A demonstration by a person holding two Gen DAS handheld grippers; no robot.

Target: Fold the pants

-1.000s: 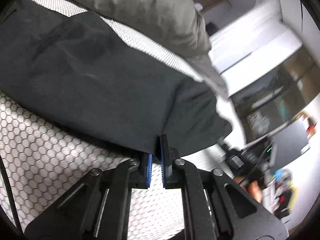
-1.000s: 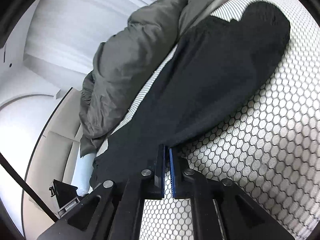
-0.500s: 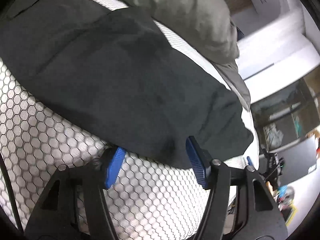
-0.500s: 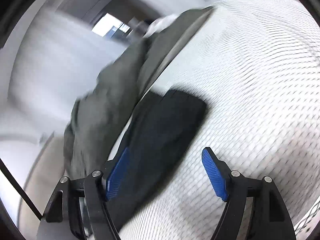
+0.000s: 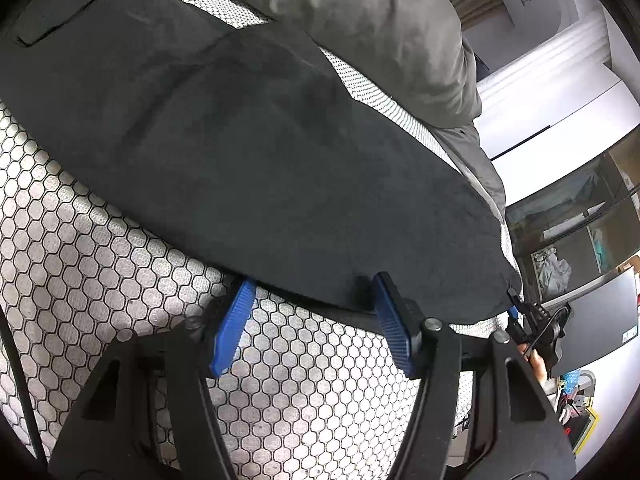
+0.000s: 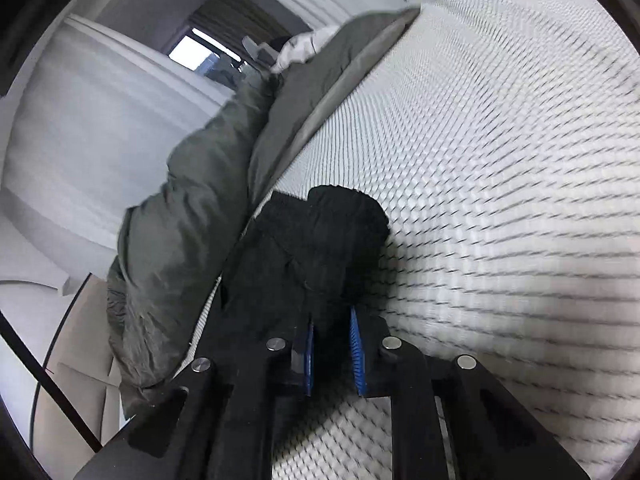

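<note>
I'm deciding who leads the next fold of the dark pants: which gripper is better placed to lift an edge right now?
Right. The right gripper has dark pants fabric between its nearly closed fingers, while the left gripper is wide open, holding nothing, at the pants' near edge.

The left gripper (image 5: 312, 324) sits at the lower middle of its frame, jaws spread wide, blue pads (image 5: 232, 326) angled outward, nothing between them. The right gripper (image 6: 332, 350) sits at the lower centre of its frame, jaws drawn close with dark cloth bunched in the narrow gap; whether the pads (image 6: 357, 350) actually pinch it is unclear.
</note>
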